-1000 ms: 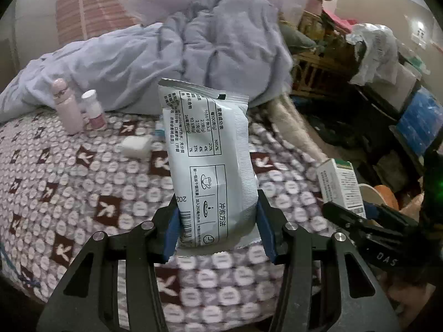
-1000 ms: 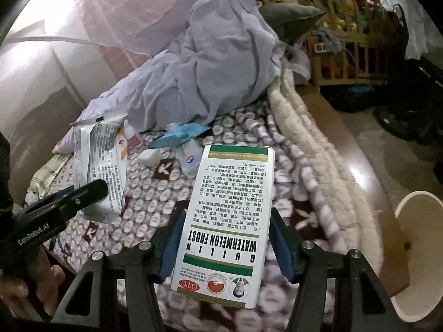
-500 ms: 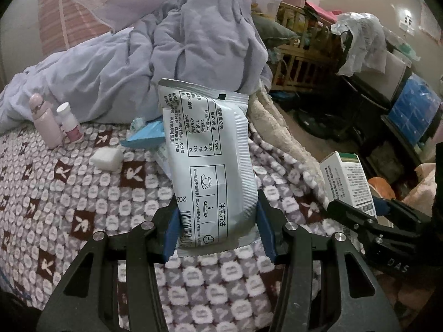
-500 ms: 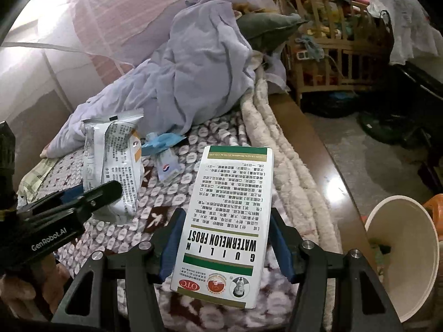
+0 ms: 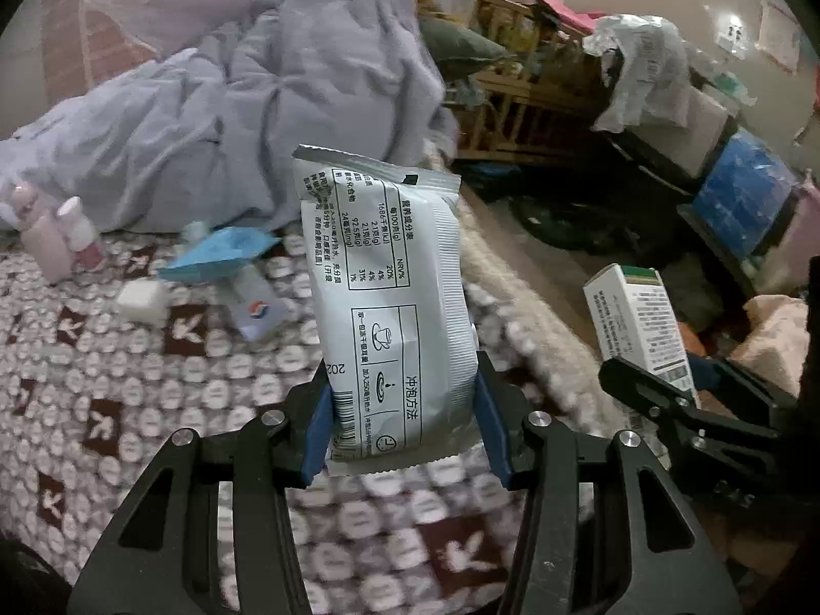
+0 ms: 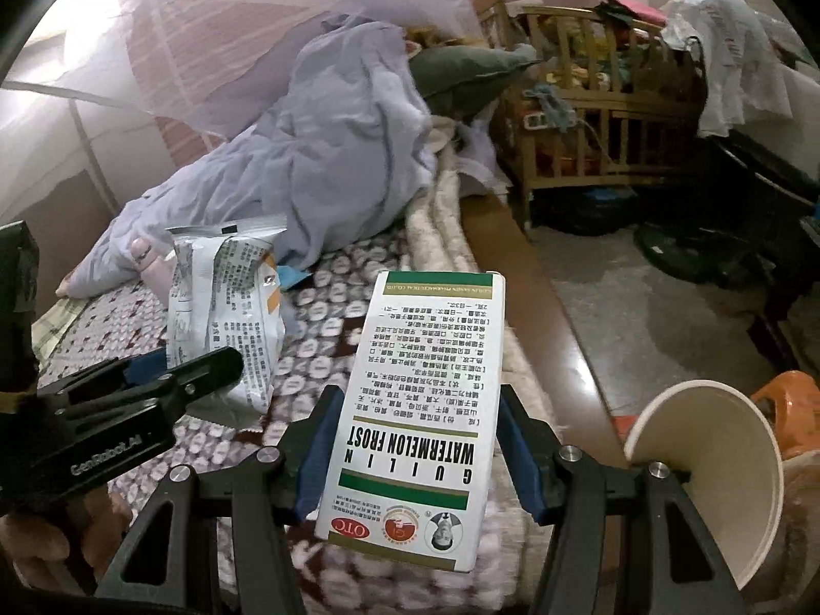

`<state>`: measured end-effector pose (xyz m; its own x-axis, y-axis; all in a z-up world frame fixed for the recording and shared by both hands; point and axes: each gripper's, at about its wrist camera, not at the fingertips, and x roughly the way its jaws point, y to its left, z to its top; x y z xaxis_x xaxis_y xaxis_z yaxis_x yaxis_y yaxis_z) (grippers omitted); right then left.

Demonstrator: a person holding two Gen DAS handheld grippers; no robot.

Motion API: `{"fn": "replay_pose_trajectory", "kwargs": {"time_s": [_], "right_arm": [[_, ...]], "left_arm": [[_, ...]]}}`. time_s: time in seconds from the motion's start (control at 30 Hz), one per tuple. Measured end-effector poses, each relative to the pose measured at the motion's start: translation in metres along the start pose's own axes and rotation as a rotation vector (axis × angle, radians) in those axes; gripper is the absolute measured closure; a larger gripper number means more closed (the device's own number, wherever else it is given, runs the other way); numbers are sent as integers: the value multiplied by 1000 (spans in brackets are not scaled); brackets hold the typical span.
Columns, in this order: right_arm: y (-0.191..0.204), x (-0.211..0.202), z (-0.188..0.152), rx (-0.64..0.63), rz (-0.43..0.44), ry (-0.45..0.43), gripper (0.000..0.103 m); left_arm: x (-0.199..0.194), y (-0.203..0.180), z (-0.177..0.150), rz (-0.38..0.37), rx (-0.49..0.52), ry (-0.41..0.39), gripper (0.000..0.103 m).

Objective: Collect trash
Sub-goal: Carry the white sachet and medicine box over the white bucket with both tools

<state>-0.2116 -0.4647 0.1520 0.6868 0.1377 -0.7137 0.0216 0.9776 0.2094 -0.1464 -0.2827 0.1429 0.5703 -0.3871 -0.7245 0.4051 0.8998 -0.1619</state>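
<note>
The left gripper (image 5: 402,423) is pinching an upright silver sachet (image 5: 389,307) above the bed (image 5: 102,384), while the right gripper (image 6: 417,453), nearer the white bin (image 6: 717,487), is clamping the Watermelon Frost box (image 6: 425,410) lengthwise.

patterned bed (image 5: 128,400) carries a lilac duvet (image 5: 246,118), 2 pink bottles (image 5: 56,241), blue wrapper (image 5: 220,253), white block (image 5: 142,302).

Dim indoor light, cool purple cast. Brightest patch is the mosquito net (image 6: 169,51), upper left of the quilt (image 6: 318,174). Motion blur on the bedspread (image 5: 128,400); strong fisheye vignette, black corners.
</note>
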Motion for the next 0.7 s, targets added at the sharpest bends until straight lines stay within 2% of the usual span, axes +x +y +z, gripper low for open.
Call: {"fn": "replay_pose_trajectory", "kwargs": {"time_s": [0.43, 0.7], "right_arm": [[-65, -26, -3, 72, -119, -20, 46], [-128, -51, -17, 160, -220, -19, 46]], "left_arm": [[28, -71, 10, -166, 63, 53, 56], [50, -134, 11, -235, 152, 91, 56]]}}
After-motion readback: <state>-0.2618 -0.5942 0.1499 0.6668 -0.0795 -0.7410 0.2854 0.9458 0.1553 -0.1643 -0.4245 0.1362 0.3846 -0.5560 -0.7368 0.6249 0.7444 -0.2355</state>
